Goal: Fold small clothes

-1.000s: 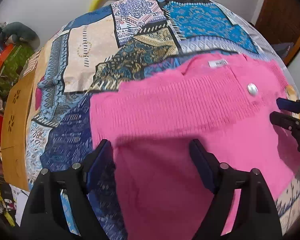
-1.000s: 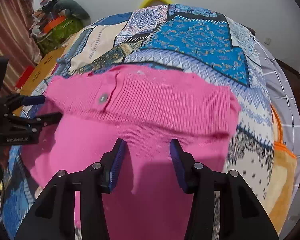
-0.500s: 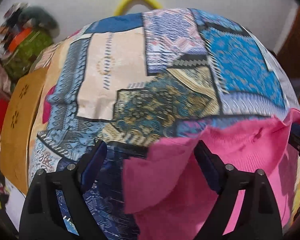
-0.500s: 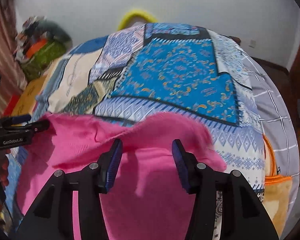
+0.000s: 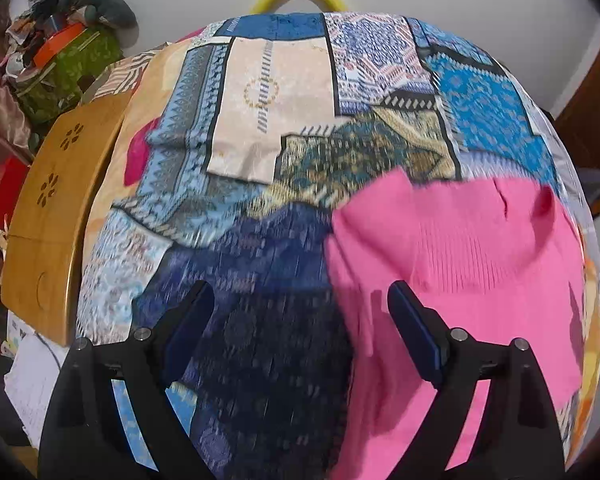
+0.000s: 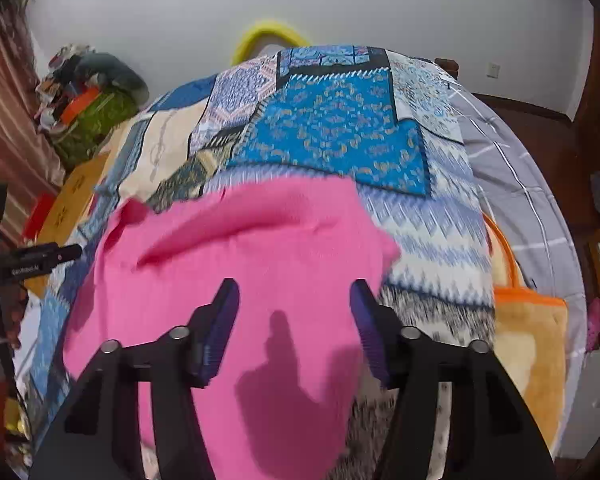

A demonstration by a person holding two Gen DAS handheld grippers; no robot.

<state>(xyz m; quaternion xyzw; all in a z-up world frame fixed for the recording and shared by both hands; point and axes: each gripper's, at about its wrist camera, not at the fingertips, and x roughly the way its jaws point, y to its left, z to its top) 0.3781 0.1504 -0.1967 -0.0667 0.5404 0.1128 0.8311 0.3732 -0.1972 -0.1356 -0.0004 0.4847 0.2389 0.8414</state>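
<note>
While the pink knit garment is spread on the patchwork bedspread, nothing is gripped. The left gripper is held wide apart over the garment's edge. The right gripper, whose jaws have just been opening, is parted above it.

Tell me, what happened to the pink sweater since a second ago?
The pink sweater got folded: its near part now lies flipped over the ribbed band, hiding the button and label. The right gripper has just been opening its jaws, and nothing is pinched between them. The left gripper has drifted sideways off the sweater, jaws wide over the patchwork bedspread. The bedspread stayed put.
</note>
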